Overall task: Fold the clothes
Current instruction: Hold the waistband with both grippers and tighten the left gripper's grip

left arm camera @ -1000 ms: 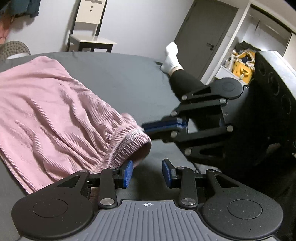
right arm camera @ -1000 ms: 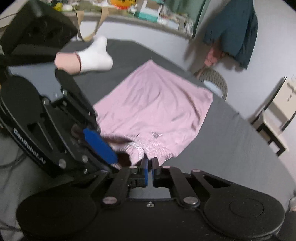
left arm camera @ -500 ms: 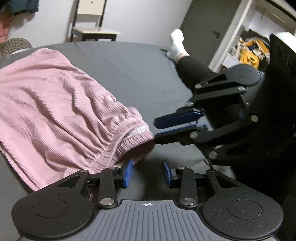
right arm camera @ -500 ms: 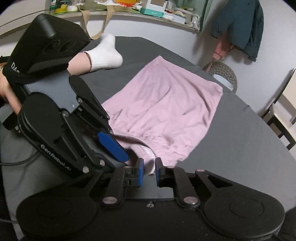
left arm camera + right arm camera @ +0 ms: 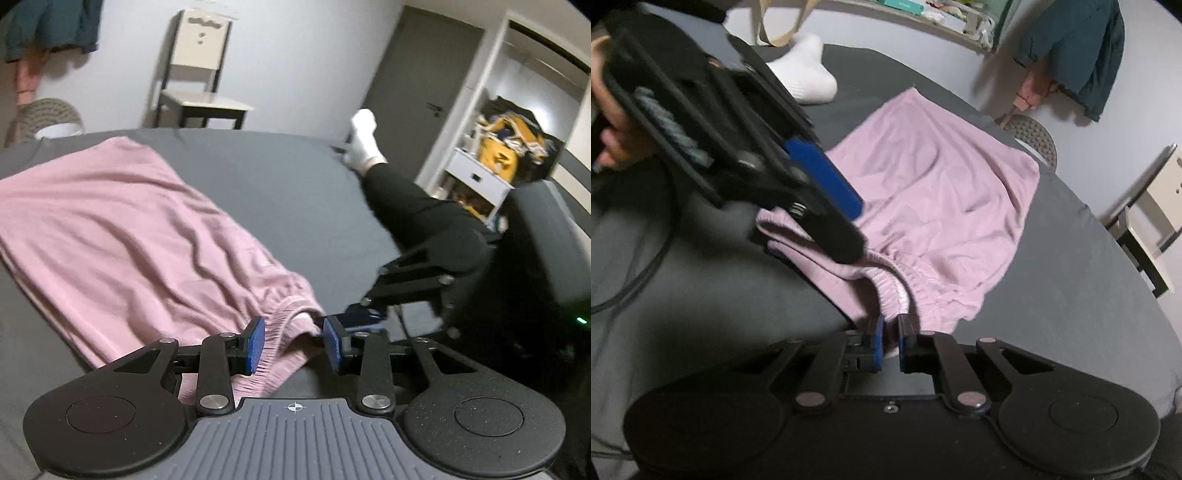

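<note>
Both sets of tongs are down at the waistband end of the pink shorts (image 5: pixel 122 236), which lie spread and rumpled on the dark grey bed sheet (image 5: pixel 280 192), hem stretching away ahead of the tools. The left gripper (image 5: pixel 293 341) stands apart with the gathered elastic waistband (image 5: pixel 280 332) sitting between its blue pads (image 5: pixel 256 341) — straddling the cloth, not yet pinching it. The right gripper (image 5: pixel 889 341) is nearly together, the waistband corner tucked into the narrow gap; it looks clamped on the fabric, though a sliver of space shows between the pads.

By my read the fold has barely begun: the garment is still one flat, wrinkled layer, with no crease made. What's left is securing both grips, lifting, and carrying the waistband over toward the far hem.

Around them: a white-socked foot (image 5: pixel 364 142) and a dark trouser leg rest on the sheet off to the right of the left tongs, well clear of the shorts. A chair (image 5: pixel 201 92) stands beyond the bed, with a teal jacket (image 5: pixel 1078 48) hanging on the wall. The tightest spot is the two tools themselves — crowded close at one corner, with a cable trailing beside them.
</note>
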The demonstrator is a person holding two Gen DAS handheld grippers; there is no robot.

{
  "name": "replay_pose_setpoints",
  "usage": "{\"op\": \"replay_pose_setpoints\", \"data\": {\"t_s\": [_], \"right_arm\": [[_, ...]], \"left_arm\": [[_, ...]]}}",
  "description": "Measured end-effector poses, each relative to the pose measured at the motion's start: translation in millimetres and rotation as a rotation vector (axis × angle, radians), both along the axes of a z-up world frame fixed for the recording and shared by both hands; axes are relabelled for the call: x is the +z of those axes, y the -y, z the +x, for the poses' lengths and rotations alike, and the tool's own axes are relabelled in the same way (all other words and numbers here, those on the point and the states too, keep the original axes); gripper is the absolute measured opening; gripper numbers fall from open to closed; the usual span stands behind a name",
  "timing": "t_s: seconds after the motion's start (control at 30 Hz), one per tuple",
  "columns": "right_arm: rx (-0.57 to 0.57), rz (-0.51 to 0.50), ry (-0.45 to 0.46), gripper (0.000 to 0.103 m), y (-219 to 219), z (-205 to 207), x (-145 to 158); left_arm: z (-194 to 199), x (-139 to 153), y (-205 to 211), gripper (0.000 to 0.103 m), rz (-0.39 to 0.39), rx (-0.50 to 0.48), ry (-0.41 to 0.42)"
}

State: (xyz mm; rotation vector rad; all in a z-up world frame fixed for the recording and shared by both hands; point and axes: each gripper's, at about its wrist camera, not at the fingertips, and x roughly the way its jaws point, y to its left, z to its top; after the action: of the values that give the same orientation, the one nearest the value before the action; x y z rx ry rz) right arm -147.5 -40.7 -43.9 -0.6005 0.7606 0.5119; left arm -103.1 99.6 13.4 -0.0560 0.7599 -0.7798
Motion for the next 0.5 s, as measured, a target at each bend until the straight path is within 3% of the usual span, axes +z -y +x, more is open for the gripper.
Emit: {"op": "replay_pose_setpoints", "data": {"t_s": [0.07,0.17,0.23,0.27,0.4,0.5], "right_arm": [[0.004,0.006,0.012,0.008,-3.5,0.7,0.0],[-0.016,-0.025,0.099,0.007,-6.5,2.4,-0.9],[0.007,-0.09,0.155,0.007,-9.4,-1.7,-8.1],[0.018,-0.119,0.179,0.008,-10.7,-3.7,-11.6],[0.021,-0.088,0.135,0.008,-8.1,-7.3,-14.3],[0.006,-0.069,0.118,0.008,-7.0,-6.5,-11.2]], "left_arm": [[4.2,-7.6,2.6,0.035,0.029,0.009,-0.022],[3.6,-20.0,6.3,0.035,0.1,0.009,-0.051],[2.4,-23.1,6.1,0.035,0.116,0.005,-0.05],[2.3,-22.6,6.1,0.035,0.111,0.008,-0.053],[1.7,-16.8,3.1,0.035,0.073,0.027,-0.027],[-2.5,-10.7,5.6,0.035,0.031,0.034,0.05]]}}
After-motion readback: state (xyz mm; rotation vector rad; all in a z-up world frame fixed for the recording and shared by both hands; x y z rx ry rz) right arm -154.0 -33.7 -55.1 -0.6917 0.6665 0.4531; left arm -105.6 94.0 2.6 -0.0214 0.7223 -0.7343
